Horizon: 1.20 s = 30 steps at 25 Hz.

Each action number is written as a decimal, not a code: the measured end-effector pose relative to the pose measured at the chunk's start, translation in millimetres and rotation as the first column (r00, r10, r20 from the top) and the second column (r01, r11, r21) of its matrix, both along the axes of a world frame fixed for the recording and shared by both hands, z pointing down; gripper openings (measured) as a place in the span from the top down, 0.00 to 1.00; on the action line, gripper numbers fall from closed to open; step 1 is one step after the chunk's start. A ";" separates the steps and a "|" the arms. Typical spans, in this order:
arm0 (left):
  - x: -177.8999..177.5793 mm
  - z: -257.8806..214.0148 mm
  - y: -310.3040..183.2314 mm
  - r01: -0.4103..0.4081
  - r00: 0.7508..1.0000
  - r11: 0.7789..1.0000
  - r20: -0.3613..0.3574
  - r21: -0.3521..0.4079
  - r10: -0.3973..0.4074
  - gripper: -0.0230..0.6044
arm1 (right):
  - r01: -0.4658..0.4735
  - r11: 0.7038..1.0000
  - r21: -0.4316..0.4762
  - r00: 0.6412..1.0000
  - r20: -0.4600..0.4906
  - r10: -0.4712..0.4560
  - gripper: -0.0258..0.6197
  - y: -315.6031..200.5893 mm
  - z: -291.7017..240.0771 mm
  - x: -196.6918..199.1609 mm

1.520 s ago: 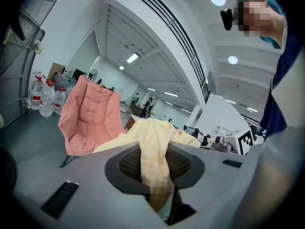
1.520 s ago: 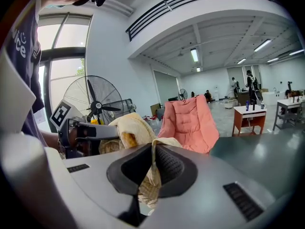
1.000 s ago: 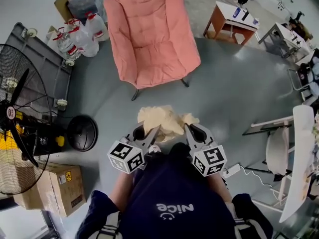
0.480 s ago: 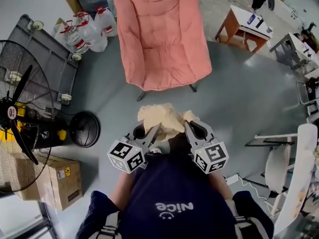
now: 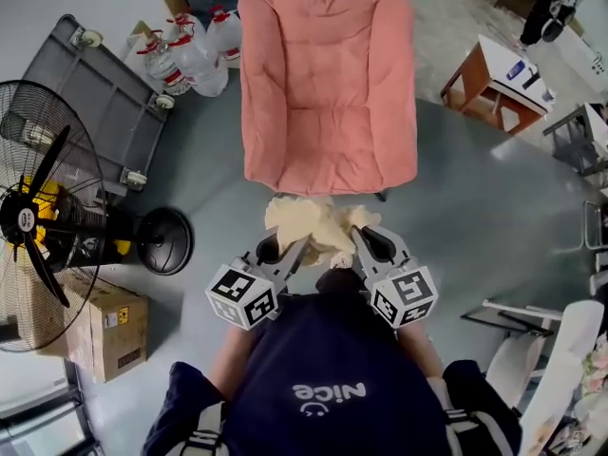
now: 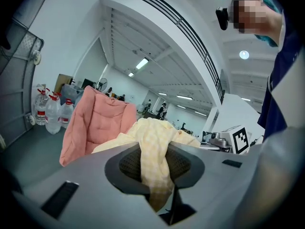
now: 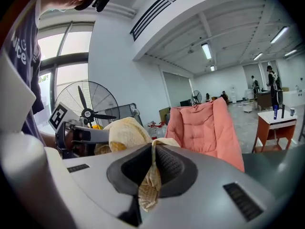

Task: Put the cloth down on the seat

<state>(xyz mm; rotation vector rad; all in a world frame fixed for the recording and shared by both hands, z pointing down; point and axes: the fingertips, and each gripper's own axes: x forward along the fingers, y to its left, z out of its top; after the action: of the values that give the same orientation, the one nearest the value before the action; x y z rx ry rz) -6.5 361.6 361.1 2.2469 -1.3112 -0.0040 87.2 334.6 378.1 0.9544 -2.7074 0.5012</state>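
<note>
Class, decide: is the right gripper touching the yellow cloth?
Touching. The right gripper view shows the right gripper shut on the cloth, with a fold pinched between its jaws.

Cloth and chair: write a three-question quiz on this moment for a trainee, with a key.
1. Multiple choice: what do the left gripper and the right gripper both clamp?
A) a cable
B) the yellow cloth
C) a cardboard flap

2. True or false: the yellow cloth already lies on the seat of the pink chair.

3. Short answer: in the head view, on which side of the pink chair do the water bottles stand?

Key: 1 B; 2 false, it hangs bunched between the two grippers, short of the chair; 3 left.
</note>
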 end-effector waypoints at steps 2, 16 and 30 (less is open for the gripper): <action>10.2 0.9 -20.6 0.017 1.000 1.000 0.004 -0.001 -0.017 0.79 | 0.021 1.000 -0.003 1.000 0.004 -0.021 0.87 -22.2 2.4 9.4; 75.1 13.3 -122.0 0.075 0.997 0.997 0.000 -0.022 -0.075 0.79 | 0.117 0.993 -0.019 0.993 0.033 -0.117 0.87 -121.0 12.4 61.3; 66.6 26.3 -186.2 0.021 1.000 0.999 0.009 -0.032 -0.021 0.79 | 0.018 1.000 -0.006 0.999 -0.031 -0.018 0.87 -178.8 22.7 57.1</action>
<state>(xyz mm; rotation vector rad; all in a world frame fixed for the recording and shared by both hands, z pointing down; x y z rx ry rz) 60.2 175.5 387.4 2.2086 -1.3307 0.0192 144.3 155.9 400.8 0.9283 -2.6832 0.4858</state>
